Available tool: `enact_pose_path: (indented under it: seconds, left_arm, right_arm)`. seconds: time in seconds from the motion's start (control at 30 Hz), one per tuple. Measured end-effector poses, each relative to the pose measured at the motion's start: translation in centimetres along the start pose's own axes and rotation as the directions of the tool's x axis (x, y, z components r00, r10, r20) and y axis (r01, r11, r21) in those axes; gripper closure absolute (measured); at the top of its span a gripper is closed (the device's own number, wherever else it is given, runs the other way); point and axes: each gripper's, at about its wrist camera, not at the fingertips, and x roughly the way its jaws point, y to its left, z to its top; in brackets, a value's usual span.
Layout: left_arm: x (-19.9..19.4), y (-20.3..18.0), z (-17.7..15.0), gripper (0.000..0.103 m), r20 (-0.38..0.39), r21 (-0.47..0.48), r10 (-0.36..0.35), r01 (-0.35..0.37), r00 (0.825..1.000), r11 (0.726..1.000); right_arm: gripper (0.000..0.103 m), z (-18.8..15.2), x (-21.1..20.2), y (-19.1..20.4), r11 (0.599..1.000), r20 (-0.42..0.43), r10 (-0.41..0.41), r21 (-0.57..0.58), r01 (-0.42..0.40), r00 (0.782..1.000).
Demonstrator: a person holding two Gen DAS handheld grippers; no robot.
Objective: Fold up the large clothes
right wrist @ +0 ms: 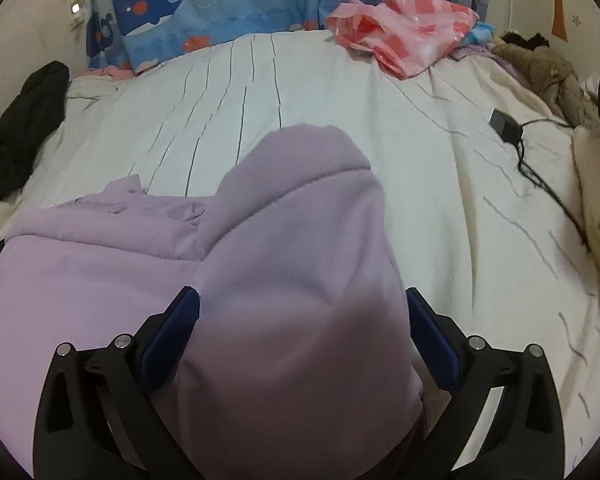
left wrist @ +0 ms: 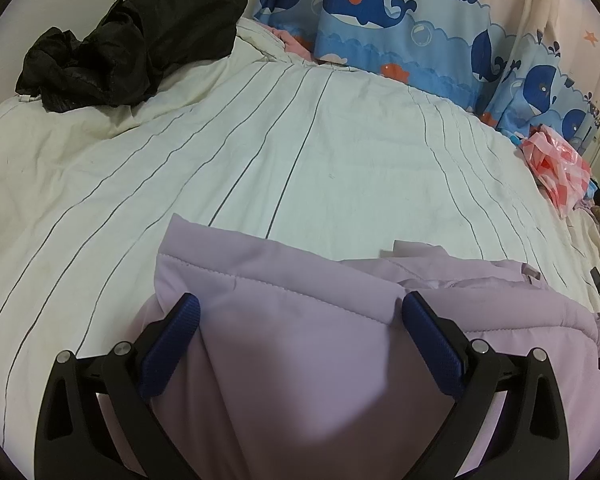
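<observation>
Our left claw point(left wrist: 298, 312) stands with its blue pads point(left wrist: 172, 344) spread wide, a thick quilted fold of the lilac padded jacket point(left wrist: 300, 360) bulging up between them; the fabric fills the gap, but we cannot tell whether the pads press it. Our right claw point(right wrist: 302, 308) is likewise spread, and a rounded, stitched lobe of the same jacket point(right wrist: 296, 280) swells between its pads point(right wrist: 172, 340), again with no clear pinch.

The jacket lies bunched on the near part of the bed point(left wrist: 260, 152), which is covered in white bedding with thin dark stripes. Beyond the jacket, at the far side of the bed, hangs a blue whale-print curtain point(left wrist: 380, 12). A crumpled black garment point(left wrist: 132, 48) sits far left of the jacket, against the wall. A pink checked plastic bag point(right wrist: 404, 32) lies far right of the jacket, just below the curtain. A black charger with its cable point(right wrist: 506, 126) rests on the bedding to the jacket's right, near a heap of brownish clothing point(right wrist: 548, 68).
</observation>
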Motion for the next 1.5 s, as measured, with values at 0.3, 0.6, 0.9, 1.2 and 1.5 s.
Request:
enact_pose_path:
  seconds: [0.3,0.6,0.9,1.2,1.5]
  left_arm:
    - [0.0,0.0,0.0,0.006,0.0,-0.001,-0.001,0.001,1.0,1.0]
    - [0.1,0.0,-0.1,0.006,-0.003,0.007,0.008,-0.008,1.0,1.0]
    - [-1.4,1.8,-0.5,0.007,0.055,-0.079,-0.111,0.115,0.992,0.99]
    - [-11.6,10.0,-1.9,0.007,0.054,-0.286,-0.264,0.268,0.963,0.92]
    - [-19.6,15.6,-14.9,0.007,-0.142,-0.346,-0.329,0.265,0.934,0.9]
  right_arm:
    - [0.007,-0.3,-0.1,-0.3,1.0,-0.002,0.005,0.01,-0.005,1.0]
    - [0.007,0.2,0.0,-0.5,1.0,-0.036,0.019,0.02,-0.019,0.999]
    - [0.007,-2.8,-5.3,1.3,0.997,0.073,0.0,-0.071,0.005,0.997]
    - [0.007,-3.9,-7.6,0.5,0.996,0.029,0.087,-0.031,-0.086,0.996]
    - [0.007,-14.0,-16.3,9.1,0.87,-0.043,0.288,-0.407,-0.279,0.957]
